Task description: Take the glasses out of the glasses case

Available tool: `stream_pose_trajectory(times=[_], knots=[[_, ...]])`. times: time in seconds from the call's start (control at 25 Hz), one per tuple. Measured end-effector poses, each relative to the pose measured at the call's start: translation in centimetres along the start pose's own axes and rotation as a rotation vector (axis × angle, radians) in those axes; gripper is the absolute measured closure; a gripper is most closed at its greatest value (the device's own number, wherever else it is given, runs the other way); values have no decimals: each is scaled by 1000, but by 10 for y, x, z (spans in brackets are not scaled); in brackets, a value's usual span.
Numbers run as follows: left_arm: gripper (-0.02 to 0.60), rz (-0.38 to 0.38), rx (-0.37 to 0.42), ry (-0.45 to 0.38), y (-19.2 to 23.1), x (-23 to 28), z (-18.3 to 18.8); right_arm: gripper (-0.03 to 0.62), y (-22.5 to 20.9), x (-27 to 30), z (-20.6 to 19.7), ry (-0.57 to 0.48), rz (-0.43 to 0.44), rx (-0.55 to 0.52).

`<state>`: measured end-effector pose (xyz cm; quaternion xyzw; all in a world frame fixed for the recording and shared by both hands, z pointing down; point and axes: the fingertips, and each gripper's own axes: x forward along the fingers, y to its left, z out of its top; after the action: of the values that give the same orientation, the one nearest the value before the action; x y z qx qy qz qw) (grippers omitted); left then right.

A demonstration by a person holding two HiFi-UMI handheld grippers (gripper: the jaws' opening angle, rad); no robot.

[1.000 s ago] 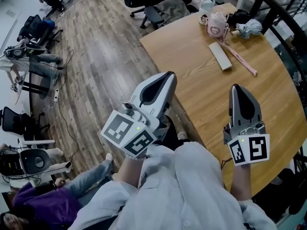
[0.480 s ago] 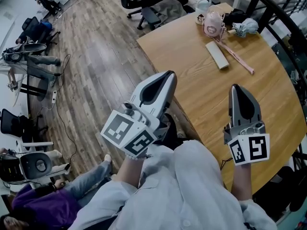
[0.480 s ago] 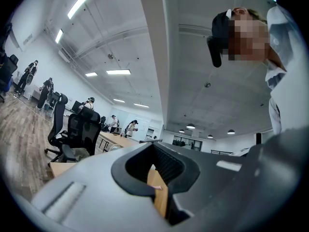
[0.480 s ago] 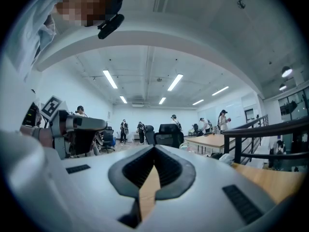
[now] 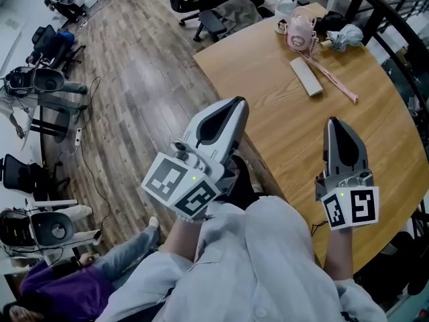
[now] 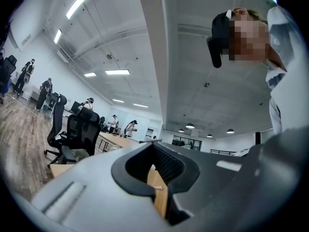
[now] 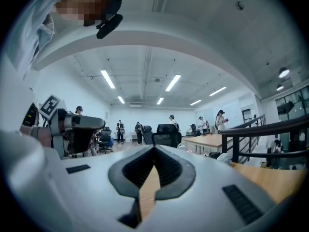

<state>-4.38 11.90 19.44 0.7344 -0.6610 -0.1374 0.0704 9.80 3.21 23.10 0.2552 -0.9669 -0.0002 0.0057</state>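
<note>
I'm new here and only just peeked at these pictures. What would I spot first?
Two big white tools poke out in front of the person: the left gripper and the right gripper, both shut and empty. Past them, at the far end of the wooden table, lie a long white case and a pink round thing.

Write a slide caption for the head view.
Left gripper and right gripper, shut and empty, near a wooden table; the white case lies untouched beyond.
</note>
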Motion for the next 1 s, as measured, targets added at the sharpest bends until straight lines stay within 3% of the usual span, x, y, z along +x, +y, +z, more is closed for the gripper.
stream_pose_trajectory(times=[0.48,1.0], knots=[[577,6,-2,1,8,-1,-3,592,1,3,-6,5,-2,-3],[577,-117,-2,72,30,70,-11,592,-39,24,-12,8,-141,25]])
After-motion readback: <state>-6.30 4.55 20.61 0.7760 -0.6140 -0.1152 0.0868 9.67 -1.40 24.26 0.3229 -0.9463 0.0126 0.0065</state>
